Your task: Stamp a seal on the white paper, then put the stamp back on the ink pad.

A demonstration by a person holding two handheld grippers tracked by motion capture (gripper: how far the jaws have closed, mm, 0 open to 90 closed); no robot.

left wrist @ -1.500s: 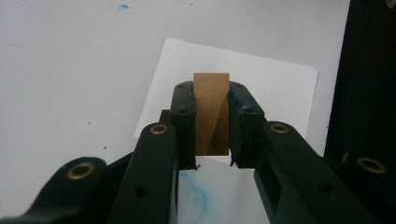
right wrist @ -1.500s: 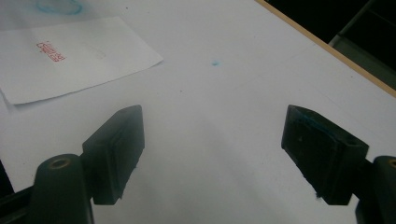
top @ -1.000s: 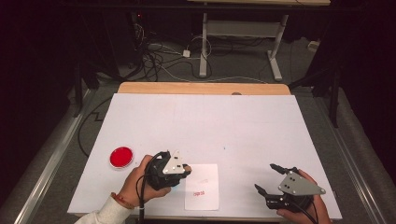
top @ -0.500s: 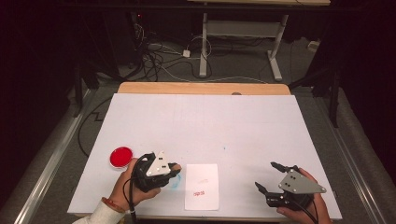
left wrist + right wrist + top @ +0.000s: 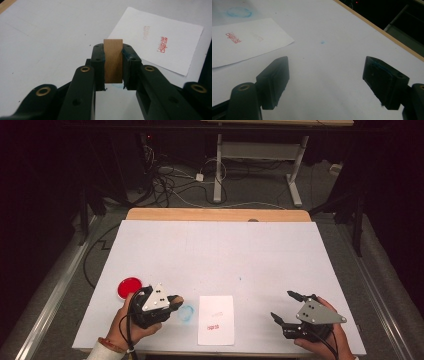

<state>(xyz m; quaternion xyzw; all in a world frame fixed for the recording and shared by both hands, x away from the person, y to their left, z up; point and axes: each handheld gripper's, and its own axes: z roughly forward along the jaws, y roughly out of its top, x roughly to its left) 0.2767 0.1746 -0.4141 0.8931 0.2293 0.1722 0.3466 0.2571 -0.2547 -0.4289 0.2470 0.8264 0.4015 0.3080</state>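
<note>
My left gripper (image 5: 113,65) is shut on a small wooden stamp block (image 5: 113,60), held upright between the jaws just above the table. In the high view the left gripper (image 5: 170,304) sits near the front left, with the block's tip (image 5: 176,300) beside a faint blue ring mark (image 5: 186,312). A white sheet of paper (image 5: 216,319) with a red stamp print (image 5: 213,326) lies to its right; the same paper (image 5: 160,37) shows beyond the block. My right gripper (image 5: 285,308) rests at the front right, jaws wide open and empty (image 5: 325,82).
A round red ink pad (image 5: 129,287) lies left of the left gripper. The white table top (image 5: 220,255) has a wooden strip (image 5: 215,215) along its far edge. Cables and a desk frame stand on the floor beyond.
The left gripper has drawn back leftward off the paper with the block, toward the red pad, uncovering the blue ring mark. The right gripper has stayed still.
</note>
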